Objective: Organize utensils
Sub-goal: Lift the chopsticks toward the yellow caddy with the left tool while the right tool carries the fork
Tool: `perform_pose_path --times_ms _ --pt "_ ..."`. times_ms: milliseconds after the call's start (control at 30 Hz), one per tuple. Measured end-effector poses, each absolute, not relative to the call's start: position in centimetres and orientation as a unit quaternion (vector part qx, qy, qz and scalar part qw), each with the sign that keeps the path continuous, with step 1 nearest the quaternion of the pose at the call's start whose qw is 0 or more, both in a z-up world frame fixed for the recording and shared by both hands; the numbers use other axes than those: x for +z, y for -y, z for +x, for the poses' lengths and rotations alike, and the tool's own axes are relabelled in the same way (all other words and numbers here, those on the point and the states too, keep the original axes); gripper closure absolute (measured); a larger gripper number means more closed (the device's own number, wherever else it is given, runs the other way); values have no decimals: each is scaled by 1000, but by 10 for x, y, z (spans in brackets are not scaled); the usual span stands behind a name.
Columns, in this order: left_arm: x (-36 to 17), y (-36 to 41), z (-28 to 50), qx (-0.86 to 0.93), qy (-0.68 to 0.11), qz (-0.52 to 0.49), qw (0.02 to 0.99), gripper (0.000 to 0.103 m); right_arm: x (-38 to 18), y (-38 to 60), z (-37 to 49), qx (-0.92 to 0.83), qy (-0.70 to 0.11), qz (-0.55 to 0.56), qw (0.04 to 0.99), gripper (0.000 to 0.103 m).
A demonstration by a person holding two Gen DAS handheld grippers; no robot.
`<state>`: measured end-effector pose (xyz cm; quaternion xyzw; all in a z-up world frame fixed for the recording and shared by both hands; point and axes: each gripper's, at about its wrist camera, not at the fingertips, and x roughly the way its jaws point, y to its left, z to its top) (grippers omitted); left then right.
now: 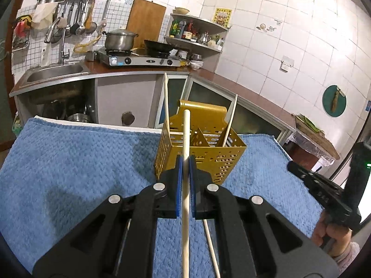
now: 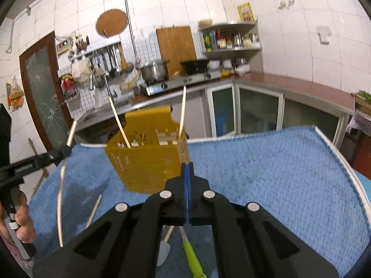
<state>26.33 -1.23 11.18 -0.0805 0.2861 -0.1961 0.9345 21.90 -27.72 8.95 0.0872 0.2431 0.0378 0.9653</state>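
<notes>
A gold perforated utensil holder (image 1: 199, 150) stands on a blue towel (image 1: 81, 162); two pale chopsticks (image 1: 229, 120) stick up from its compartments. My left gripper (image 1: 185, 162) is shut on a pale wooden chopstick (image 1: 186, 134), held upright just in front of the holder. In the right wrist view the holder (image 2: 148, 159) is close ahead, and the left gripper (image 2: 67, 149) shows at left with its chopstick (image 2: 61, 199). My right gripper (image 2: 187, 169) is shut with nothing between its pads. Below it lie a green-handled utensil (image 2: 193, 257), a small spatula (image 2: 163, 252) and a loose chopstick (image 2: 94, 210).
Another chopstick (image 1: 211, 243) lies on the towel under my left gripper. Behind the table stand a kitchen counter (image 1: 243, 88) with a sink (image 1: 55, 74), a gas stove (image 1: 139, 59) with a pot and a wok, and a corner shelf of bottles (image 1: 197, 34).
</notes>
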Motion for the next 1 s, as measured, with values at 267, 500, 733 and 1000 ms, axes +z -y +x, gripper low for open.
perform_pose_path --times_ms 267,500,733,1000 --pt "76 -7 273 -163 -337 -86 923 99 16 273 250 63 -365 84 925 103" --pt "56 -23 279 -145 -366 -94 914 99 -8 251 263 93 -408 63 906 99" --pt "50 -31 275 -140 -369 -95 914 99 -7 236 266 93 -415 35 905 58" --pt "49 -29 274 -143 -372 -95 912 99 -18 226 283 97 -449 9 888 77"
